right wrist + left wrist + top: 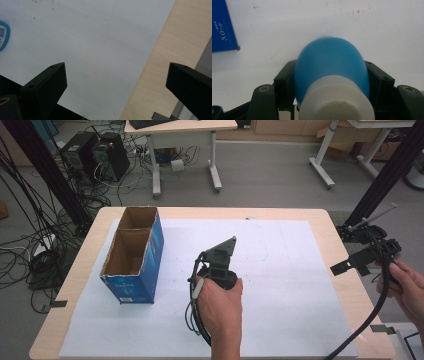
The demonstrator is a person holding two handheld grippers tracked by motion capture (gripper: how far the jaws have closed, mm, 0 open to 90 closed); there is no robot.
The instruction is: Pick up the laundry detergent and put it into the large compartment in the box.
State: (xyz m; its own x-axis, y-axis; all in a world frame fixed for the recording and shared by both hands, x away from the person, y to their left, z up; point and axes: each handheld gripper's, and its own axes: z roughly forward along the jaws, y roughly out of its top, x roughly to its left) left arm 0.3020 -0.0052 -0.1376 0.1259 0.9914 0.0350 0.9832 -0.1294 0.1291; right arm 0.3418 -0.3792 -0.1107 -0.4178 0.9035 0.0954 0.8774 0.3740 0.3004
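Bench (320, 225) in the high view carries a white sheet (280, 285), with an open blue box (134, 255) standing on the sheet's left part, its two compartments showing bare cardboard inside. The left gripper (216, 266) is at mid-sheet, just right of the box and apart from it, held by the left hand (220, 307), its grey plate tilted upward and cables trailing down by the wrist. The right gripper (367, 256) hangs over the bench's right edge, well apart from the left one, with the right hand (407, 287) behind it and a thick cable running down to the bottom edge. In the left gripper view, a blue bottle (332, 67) with a white cap (337, 102) sits between the two black jaws, which press on its sides; the cap points at the camera, the sheet lies beyond, and a corner of the box shows at upper left. In the right gripper view, the jaws stand wide apart with nothing between them, over the sheet's edge and the bare wood beside it.
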